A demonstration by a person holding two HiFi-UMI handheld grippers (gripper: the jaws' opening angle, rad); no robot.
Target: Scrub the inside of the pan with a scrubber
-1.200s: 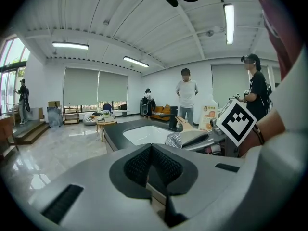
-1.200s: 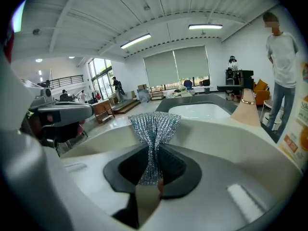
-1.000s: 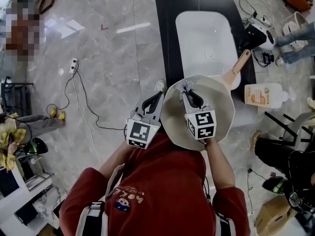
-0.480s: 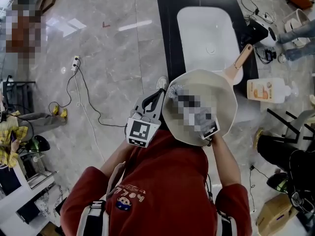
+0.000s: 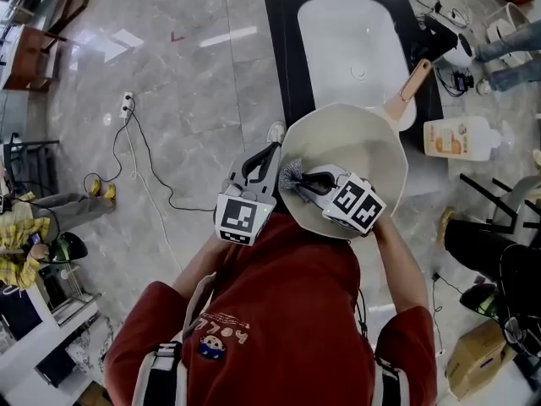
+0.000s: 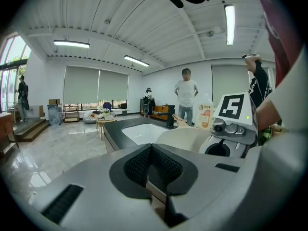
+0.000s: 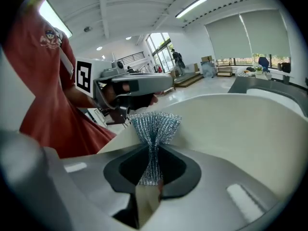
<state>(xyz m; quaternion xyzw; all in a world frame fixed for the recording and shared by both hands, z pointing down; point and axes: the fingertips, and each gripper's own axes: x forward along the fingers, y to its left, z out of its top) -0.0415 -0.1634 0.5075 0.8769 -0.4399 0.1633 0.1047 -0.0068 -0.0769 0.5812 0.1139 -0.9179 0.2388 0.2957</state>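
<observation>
A large cream pan (image 5: 355,155) with a wooden handle (image 5: 412,90) sits out in front of the person, its handle toward the sink. My left gripper (image 5: 270,152) is at the pan's left rim, jaws shut on that rim; in the left gripper view the gripper (image 6: 151,163) is closed with the pan (image 6: 190,137) just to its right. My right gripper (image 5: 306,180) is inside the pan, pointing left, shut on a silver steel-wool scrubber (image 5: 291,176). In the right gripper view the scrubber (image 7: 155,126) fans out of the gripper (image 7: 153,165) against the pan's inner wall (image 7: 240,124).
A white sink (image 5: 351,45) is set in a black counter (image 5: 283,53) beyond the pan. An orange soap bottle (image 5: 456,138) lies to the right. Cables (image 5: 139,163) run over the marble floor at left. People stand far off (image 6: 185,93).
My right gripper swung from pointing away to pointing left, dragging the scrubber across the pan's floor toward the near-left wall. The left gripper kept its hold on the rim.
</observation>
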